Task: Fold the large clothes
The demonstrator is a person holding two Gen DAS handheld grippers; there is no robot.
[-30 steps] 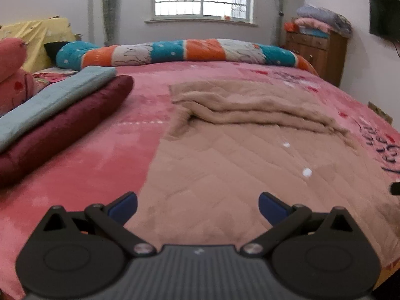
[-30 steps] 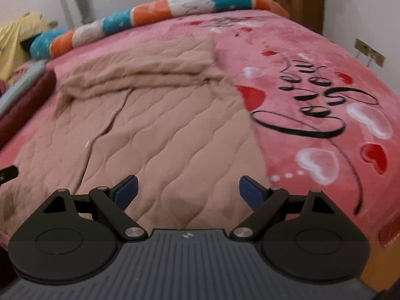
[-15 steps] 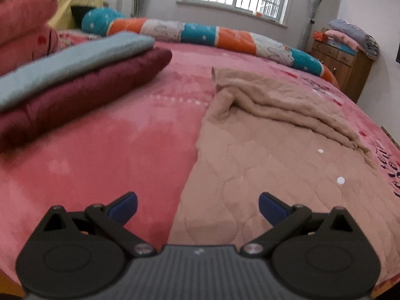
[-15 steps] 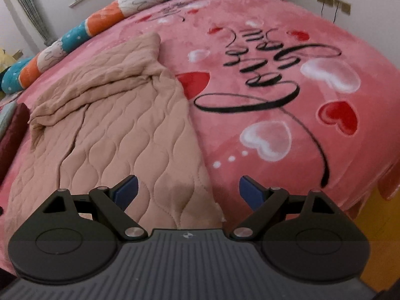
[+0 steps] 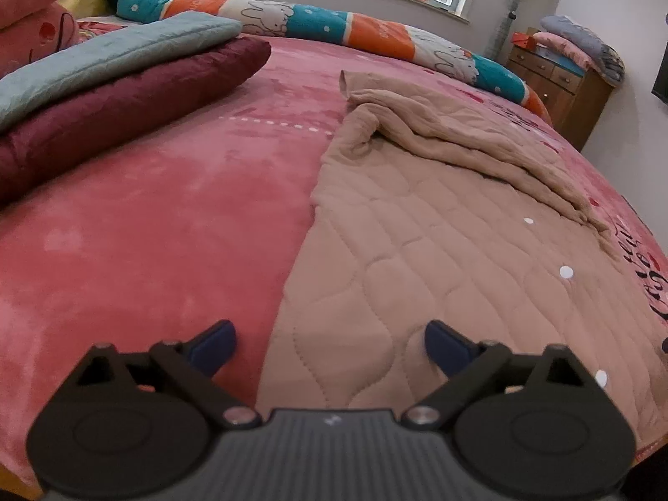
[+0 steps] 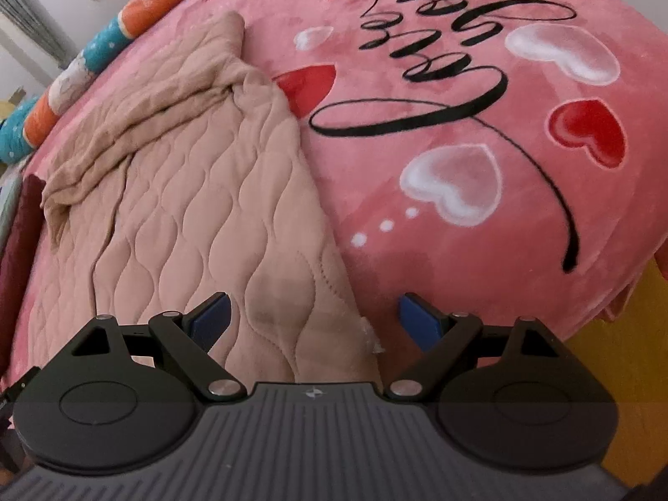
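Observation:
A tan quilted blanket (image 5: 438, 242) lies spread on the pink bed cover, its far end bunched and folded over. My left gripper (image 5: 330, 342) is open and empty, low over the blanket's near left corner, with the left edge running between its fingers. In the right wrist view the same blanket (image 6: 200, 200) lies at the left. My right gripper (image 6: 313, 317) is open and empty over the blanket's near right corner, whose frayed edge lies between its fingers.
The pink bed cover (image 5: 146, 229) with black script and hearts (image 6: 459, 96) fills both views. Folded maroon and grey-blue quilts (image 5: 117, 83) lie at the left. A striped bolster (image 5: 334, 29) runs along the far side. A wooden dresser (image 5: 559, 79) stands at the back right.
Both grippers have moved outward and lower, the left toward the blanket's left corner, the right toward its right corner. Both stay open.

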